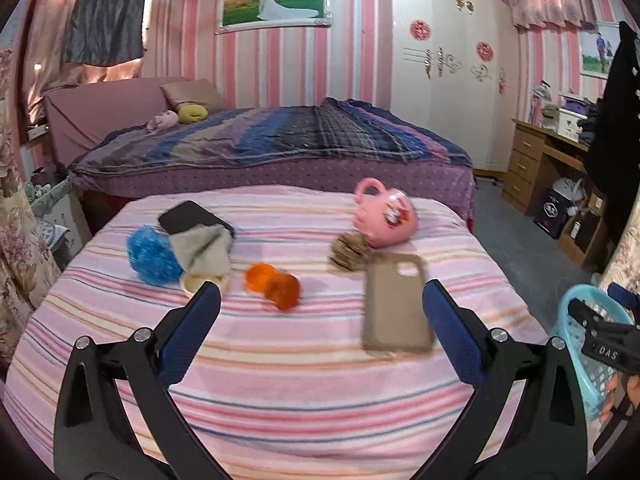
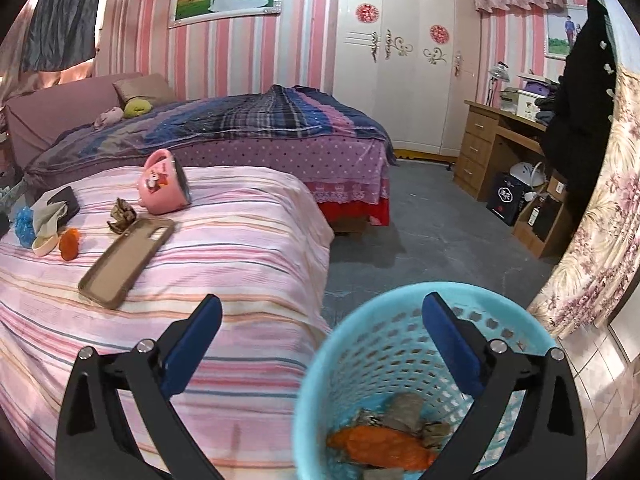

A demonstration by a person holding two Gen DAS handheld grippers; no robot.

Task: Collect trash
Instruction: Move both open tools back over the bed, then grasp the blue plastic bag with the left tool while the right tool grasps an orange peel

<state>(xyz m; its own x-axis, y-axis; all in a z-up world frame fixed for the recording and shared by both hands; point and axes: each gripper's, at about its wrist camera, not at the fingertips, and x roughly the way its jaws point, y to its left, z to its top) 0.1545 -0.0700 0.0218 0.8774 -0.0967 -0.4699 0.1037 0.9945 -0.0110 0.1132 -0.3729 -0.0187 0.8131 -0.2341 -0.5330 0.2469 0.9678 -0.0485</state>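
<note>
On the pink striped bed point(image 1: 280, 360) lie an orange crumpled wrapper point(image 1: 274, 285), a blue crumpled bag point(image 1: 150, 255), a brown crumpled paper point(image 1: 348, 254) and a beige cloth point(image 1: 202, 250). My left gripper point(image 1: 322, 320) is open and empty, low over the bed, short of the orange wrapper. My right gripper point(image 2: 322, 328) is open and empty above the light blue trash basket point(image 2: 348, 344), which holds orange and brown trash point(image 2: 384, 444). The basket also shows at the right edge of the left wrist view point(image 1: 580, 312).
A pink mug point(image 1: 386, 216) lies on its side, a brown phone case point(image 1: 396, 304) and a black phone point(image 1: 188, 218) lie on the bed. A second bed point(image 1: 280, 140) stands behind. A wooden desk point(image 2: 492, 140) and boxes stand at right on the grey floor point(image 2: 420, 232).
</note>
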